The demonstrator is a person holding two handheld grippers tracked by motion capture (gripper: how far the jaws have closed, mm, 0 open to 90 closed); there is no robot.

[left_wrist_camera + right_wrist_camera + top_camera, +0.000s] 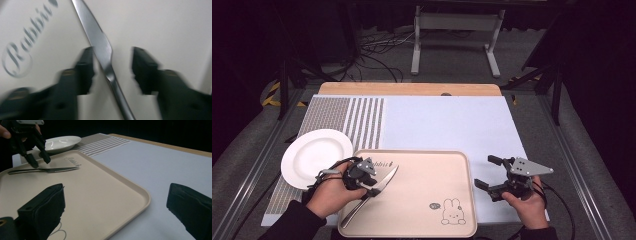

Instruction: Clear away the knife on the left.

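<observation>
**Left tongs straddling the knife on the tray**

Left gripper (pixel 111 71) over the slim silver metal table knife (pixel 105 53), jaws parted to either side where blade meets handle, neither pad touching; released, nothing held. Knife flat on the beige rounded plastic tray (pixel 422 175), long axis slanting across the jaw gap. Right gripper (pixel 492 175) well apart, jaws wide, empty. Round white plate (pixel 314 155) just beyond the tray's left edge.
</observation>
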